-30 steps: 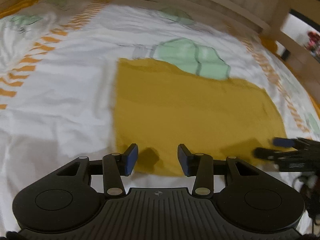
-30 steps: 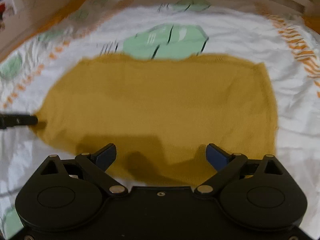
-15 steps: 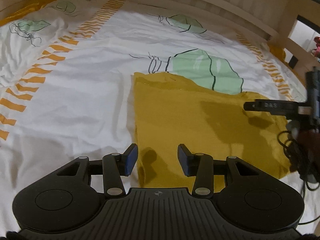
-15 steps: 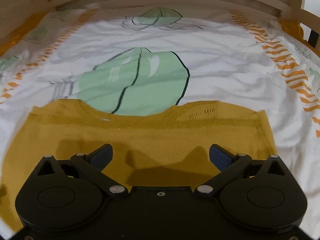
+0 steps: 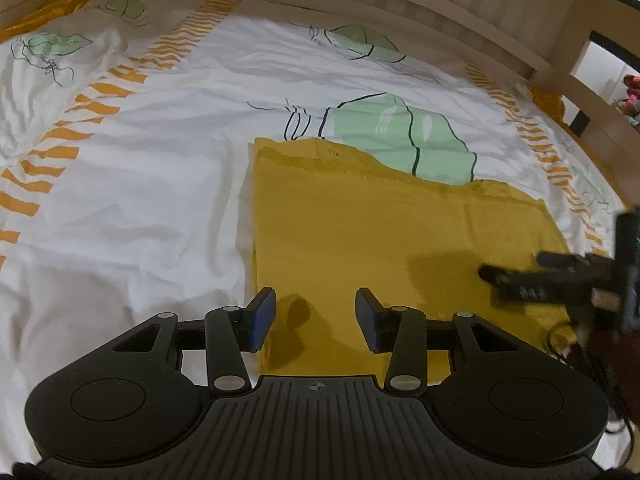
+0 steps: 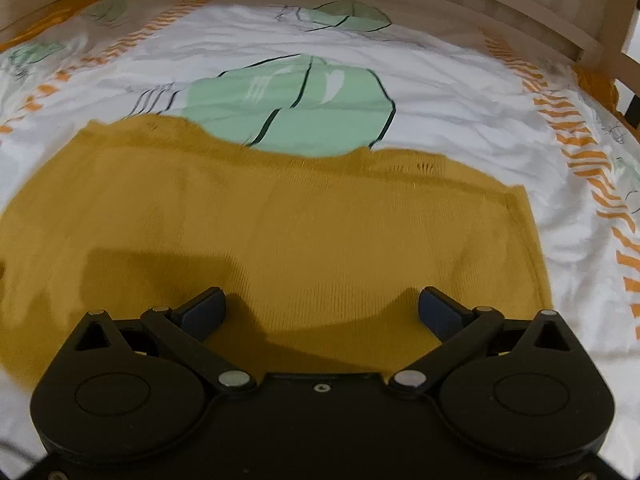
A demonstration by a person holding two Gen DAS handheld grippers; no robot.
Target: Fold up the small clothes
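Observation:
A mustard-yellow knitted garment [image 5: 380,240] lies flat on the bed sheet, spread wide in the right wrist view [image 6: 280,232]. My left gripper [image 5: 316,318] hovers over the garment's near left edge, jaws partly apart with only cloth below them. My right gripper [image 6: 322,310] stands wide open above the garment's near edge, nothing between its fingers. In the left wrist view the right gripper [image 5: 520,276] shows blurred at the right, over the garment's right side.
The bed has a white sheet [image 5: 140,200] printed with green leaves [image 6: 288,100] and orange dashes. A wooden slatted bed rail [image 5: 400,4] runs along the far side. Dark cables [image 5: 576,344] hang by the right gripper.
The right gripper has swung across the garment; in the left wrist view it dropped lower at the right. The left gripper's view shifted slightly, jaws unchanged.

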